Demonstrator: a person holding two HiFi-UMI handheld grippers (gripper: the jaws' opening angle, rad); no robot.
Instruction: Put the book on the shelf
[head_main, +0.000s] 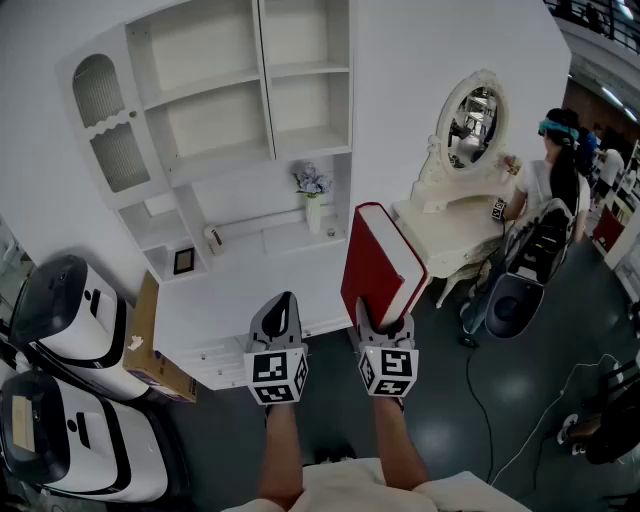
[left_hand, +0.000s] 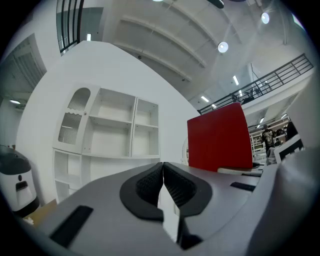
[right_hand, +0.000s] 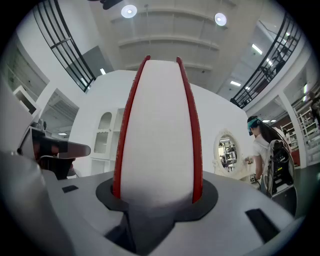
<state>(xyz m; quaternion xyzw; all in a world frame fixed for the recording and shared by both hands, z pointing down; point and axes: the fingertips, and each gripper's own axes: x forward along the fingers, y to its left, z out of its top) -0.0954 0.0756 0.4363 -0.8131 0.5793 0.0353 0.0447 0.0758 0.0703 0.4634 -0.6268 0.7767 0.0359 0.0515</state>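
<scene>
Right gripper (right_hand: 157, 192): closed on the lower end of the book (right_hand: 157, 135), one jaw on each red cover; the white page edge faces its camera.
Left gripper (left_hand: 163, 182): jaws together with nothing between them; it is held just beside the right gripper, on its left.
Book: thick and red, held upright in the air in front of the shelf's lower right part, not yet on it.
Shelf (head_main: 215, 155): a white unit against the wall, with a vase (head_main: 313, 210) of flowers and a small frame (head_main: 184, 260) in its lower compartments.
Right of shelf: a white desk (head_main: 450, 235) with an oval mirror (head_main: 472, 122); a person (head_main: 545, 170) stands at it.
Left of shelf: a cardboard box (head_main: 150, 345) on the floor.
</scene>
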